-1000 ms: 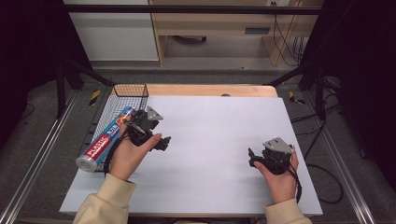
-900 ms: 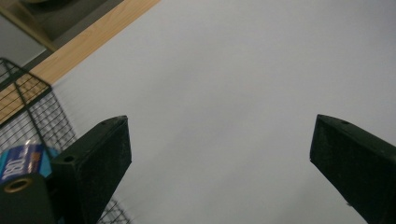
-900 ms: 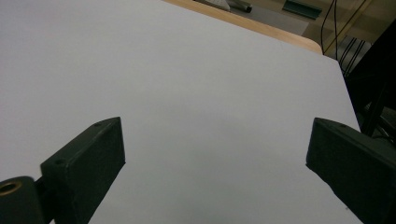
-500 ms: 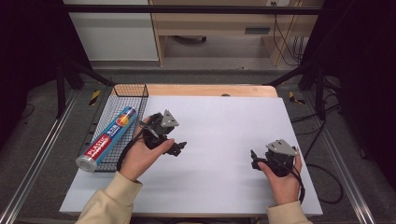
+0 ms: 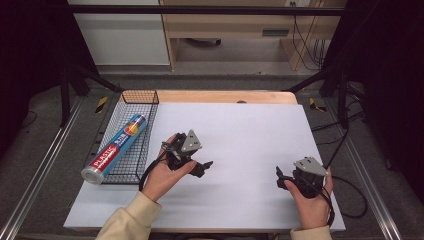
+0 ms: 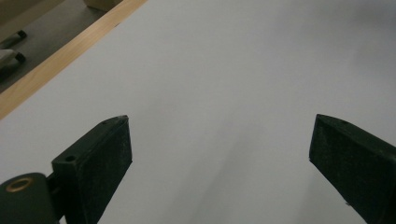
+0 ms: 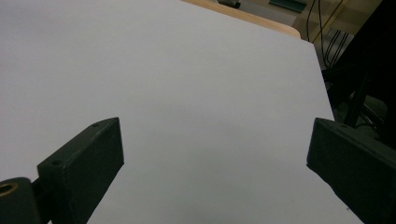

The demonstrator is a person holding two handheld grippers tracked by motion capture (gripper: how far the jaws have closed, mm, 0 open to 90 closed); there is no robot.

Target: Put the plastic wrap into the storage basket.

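My left gripper (image 5: 202,168) is held over the white table top (image 5: 240,130), a little right of the wire basket (image 5: 146,150). In the left gripper view the left gripper (image 6: 219,154) has its jaws wide apart, with bare white surface between them. Near the table's front right, my right gripper (image 5: 279,180) points left. Seen from its own camera, the right gripper (image 7: 215,158) is open too and holds nothing. A blue and red roll of plastic wrap (image 5: 116,148) lies in the basket, its silver end sticking out toward the front.
A wooden strip (image 5: 225,96) runs along the table's far edge, and the wooden strip (image 6: 56,56) also crosses the left gripper view. Metal rails flank the table. Cables (image 7: 327,32) and dark stands sit beyond the far right corner.
My left gripper has moved right, away from the basket and out over the white surface. The right gripper has shifted only slightly.
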